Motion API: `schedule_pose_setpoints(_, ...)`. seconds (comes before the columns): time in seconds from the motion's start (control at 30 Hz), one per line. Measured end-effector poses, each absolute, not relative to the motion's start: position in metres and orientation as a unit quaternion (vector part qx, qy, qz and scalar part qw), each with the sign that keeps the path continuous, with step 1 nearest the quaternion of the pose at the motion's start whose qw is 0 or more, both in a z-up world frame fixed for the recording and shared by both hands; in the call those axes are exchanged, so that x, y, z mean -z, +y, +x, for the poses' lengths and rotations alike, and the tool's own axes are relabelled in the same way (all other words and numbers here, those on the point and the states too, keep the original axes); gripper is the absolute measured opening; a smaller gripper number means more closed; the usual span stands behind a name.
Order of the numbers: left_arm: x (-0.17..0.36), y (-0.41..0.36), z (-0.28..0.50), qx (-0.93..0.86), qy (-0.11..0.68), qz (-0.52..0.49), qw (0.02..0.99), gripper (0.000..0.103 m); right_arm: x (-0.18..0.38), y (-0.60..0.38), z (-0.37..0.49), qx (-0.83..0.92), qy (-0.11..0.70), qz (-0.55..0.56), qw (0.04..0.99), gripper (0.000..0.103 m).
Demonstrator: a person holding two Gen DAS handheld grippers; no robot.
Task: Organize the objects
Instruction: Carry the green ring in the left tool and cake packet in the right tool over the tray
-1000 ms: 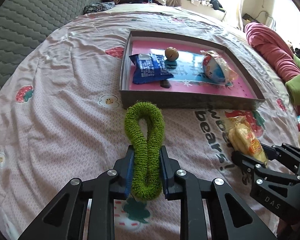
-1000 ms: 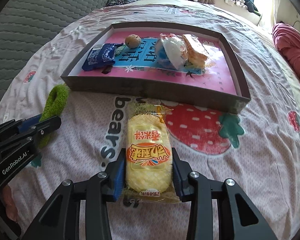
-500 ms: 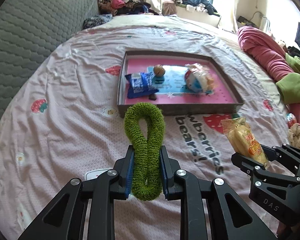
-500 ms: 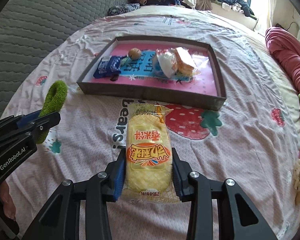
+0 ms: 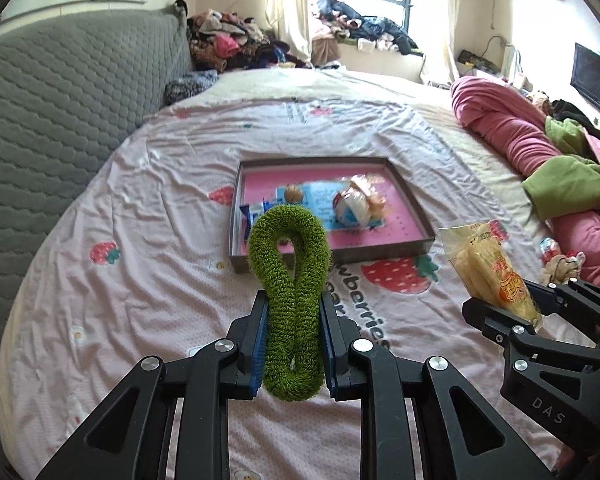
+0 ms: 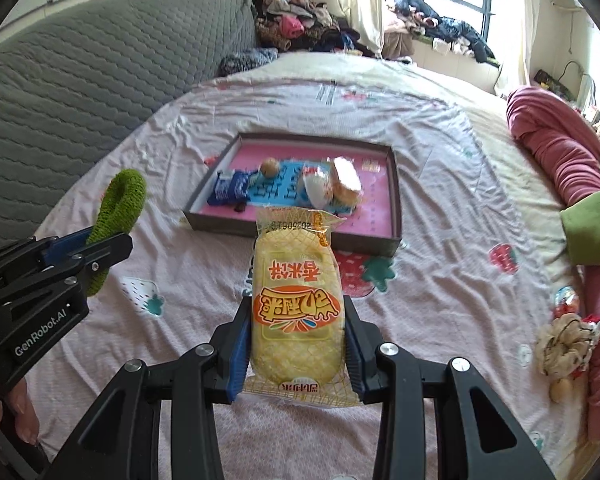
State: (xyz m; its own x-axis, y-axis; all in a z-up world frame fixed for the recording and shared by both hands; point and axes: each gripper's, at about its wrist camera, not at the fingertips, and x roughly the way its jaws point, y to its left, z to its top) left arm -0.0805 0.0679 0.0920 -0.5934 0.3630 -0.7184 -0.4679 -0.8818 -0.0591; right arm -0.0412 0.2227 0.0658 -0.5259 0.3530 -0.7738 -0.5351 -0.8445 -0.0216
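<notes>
Gripping a fuzzy green loop [image 5: 288, 304] between its blue pads, the left hand-held gripper [image 5: 292, 344] is clenched on the loop's lower half, and the rounded top of the loop stands up past the fingertips, held clear of the bed [image 5: 140, 280]. The right hand-held gripper [image 6: 296, 344] is clenched on a yellow snack packet [image 6: 296, 312] with orange lettering, its pads pressing the packet's two long sides while the crimped top end sticks out forward. Both hover above the pink sheet printed with strawberries, side by side and apart. Ahead of them on the bed lies a shallow tray [image 6: 396, 192] with a dark rim and pink floor. Inside it sit a blue packet [image 6: 230, 188] at the left, a small round brown thing [image 6: 269, 167] just beside it, and a clear-wrapped bun [image 6: 340, 184] further right. A pink blanket [image 5: 512, 136] is bundled along the bed's right edge, and a grey quilted headboard [image 5: 60, 120] rises on the left.
</notes>
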Motion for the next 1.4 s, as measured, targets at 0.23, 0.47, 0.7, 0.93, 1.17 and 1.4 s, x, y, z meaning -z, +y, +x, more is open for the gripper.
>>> schedule_pose_setpoints(0.23,-0.121,0.068,-0.061,-0.897,0.067,-0.364,0.241,0.024,-0.101,0.21,-0.023,-0.877,0.098,-0.387,0.267,0.041)
schedule_pose_setpoints(0.47,-0.143,0.068,-0.049,-0.903,0.069,-0.348,0.244,0.024,-0.13,0.204,-0.012,-0.884,0.085,-0.367,0.276,0.041)
schedule_pose_setpoints(0.7,-0.16,0.072,-0.051,-0.907,0.066,-0.334,0.246,0.024,-0.148,0.206,-0.012,-0.889,0.076,-0.355,0.279,0.041)
schedule_pose_setpoints(0.93,-0.172,0.081,-0.069,-0.91,0.064,-0.328,0.245,0.024,-0.162,0.214,-0.021,-0.894,0.067,-0.344,0.28,0.041)
schedule_pose_setpoints(1.17,-0.183,0.093,-0.087,-0.915,0.067,-0.317,0.242,0.024,-0.174,0.234,-0.034,-0.896,0.062,-0.334,0.285,0.041)
schedule_pose_setpoints(1.4,-0.186,0.107,-0.108,-0.916,0.068,-0.313,0.241,0.024,-0.178,0.253,-0.047,-0.899,0.063,-0.327,0.286,0.041)
